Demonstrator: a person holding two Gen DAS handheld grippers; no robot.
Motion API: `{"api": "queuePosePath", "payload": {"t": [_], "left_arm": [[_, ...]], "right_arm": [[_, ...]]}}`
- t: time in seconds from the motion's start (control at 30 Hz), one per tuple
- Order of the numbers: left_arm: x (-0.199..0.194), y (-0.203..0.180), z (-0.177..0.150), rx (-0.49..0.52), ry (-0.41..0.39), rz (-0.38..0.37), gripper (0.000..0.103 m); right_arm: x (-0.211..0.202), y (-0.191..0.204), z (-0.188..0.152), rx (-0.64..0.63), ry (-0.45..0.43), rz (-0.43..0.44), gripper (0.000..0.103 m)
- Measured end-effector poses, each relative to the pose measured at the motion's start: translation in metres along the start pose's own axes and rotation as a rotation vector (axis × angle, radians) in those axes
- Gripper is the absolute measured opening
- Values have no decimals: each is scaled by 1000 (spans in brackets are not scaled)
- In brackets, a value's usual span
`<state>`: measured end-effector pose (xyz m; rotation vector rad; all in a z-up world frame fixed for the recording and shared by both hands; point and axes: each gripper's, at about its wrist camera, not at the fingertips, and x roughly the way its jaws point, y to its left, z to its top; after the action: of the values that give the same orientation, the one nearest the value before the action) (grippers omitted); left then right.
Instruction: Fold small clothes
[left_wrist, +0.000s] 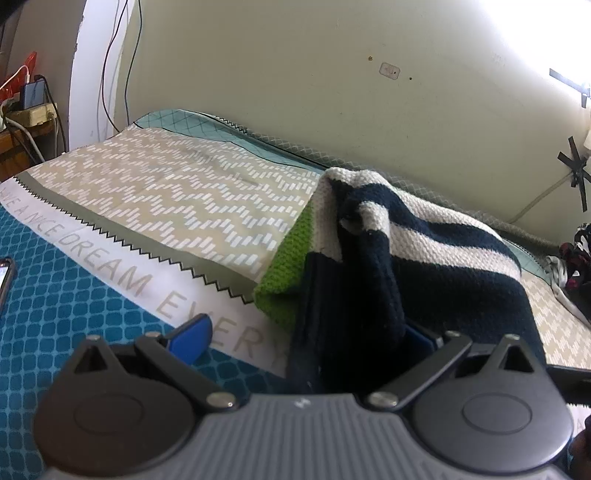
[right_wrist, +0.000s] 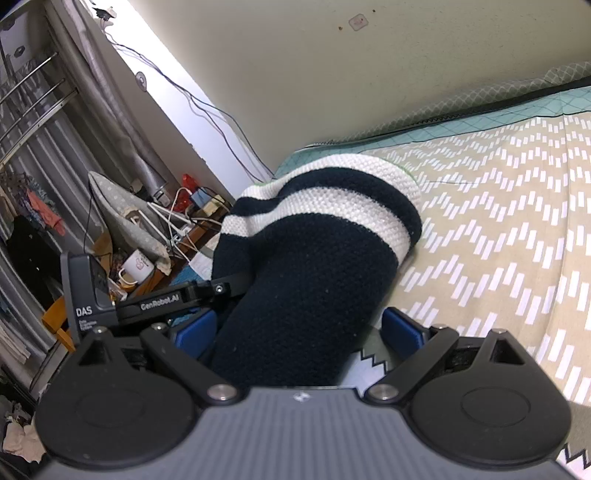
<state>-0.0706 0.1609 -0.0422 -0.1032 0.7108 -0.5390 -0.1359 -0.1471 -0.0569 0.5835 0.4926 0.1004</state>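
While your two grippers are sitting low over the bed, both are standing wide apart at the jaws, neither one pinching the knit. Your left gripper (left_wrist: 306, 339) is showing one blue pad (left_wrist: 192, 338) clear on its left, while the other pad is lying mostly hidden under the dark hem of the striped sweater (left_wrist: 406, 243), which is draping down between the two fingers. Your right gripper (right_wrist: 299, 328) is also spread, with the navy roll of the sweater (right_wrist: 314, 258) running up the gap between its blue pads (right_wrist: 402, 330); whether the cloth is touching them, you cannot tell. From the right wrist view the left gripper's body (right_wrist: 159, 304) is lying just beside the sweater. The sweater itself is bunched on the bedspread (left_wrist: 177, 199), navy and white bands on top and a green panel (left_wrist: 284, 273) folded under at its left edge. A phone (left_wrist: 5, 280) is lying at the left edge of the blanket. Further back a pale wall (left_wrist: 332, 92) is rising behind the bed, and beside the bed a white mug (right_wrist: 136, 267) is standing among tangled cables
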Motion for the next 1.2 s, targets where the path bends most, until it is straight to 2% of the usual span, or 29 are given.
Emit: {"api": "queuePosePath", "payload": {"t": [0.5,0.77,0.87,1.07,1.2], "left_arm": [[-7,9,-1,-81,-26,-60,103],[-11,28,-3,-175,-51,-140,103],[-10,27,0,-157,-31,-140,103],[-7,8,2,-32,27,-79,103],[-7,5,0,-2,38,-70,103]], "right_arm": [[0,-6,4,-7,12,23,90],[0,-6,4,-7,11,22,90],[0,-7,4,-8,11,23,90],[0,-7,5,-8,11,23,90],[0,-7,5,-8,11,23,90]]}}
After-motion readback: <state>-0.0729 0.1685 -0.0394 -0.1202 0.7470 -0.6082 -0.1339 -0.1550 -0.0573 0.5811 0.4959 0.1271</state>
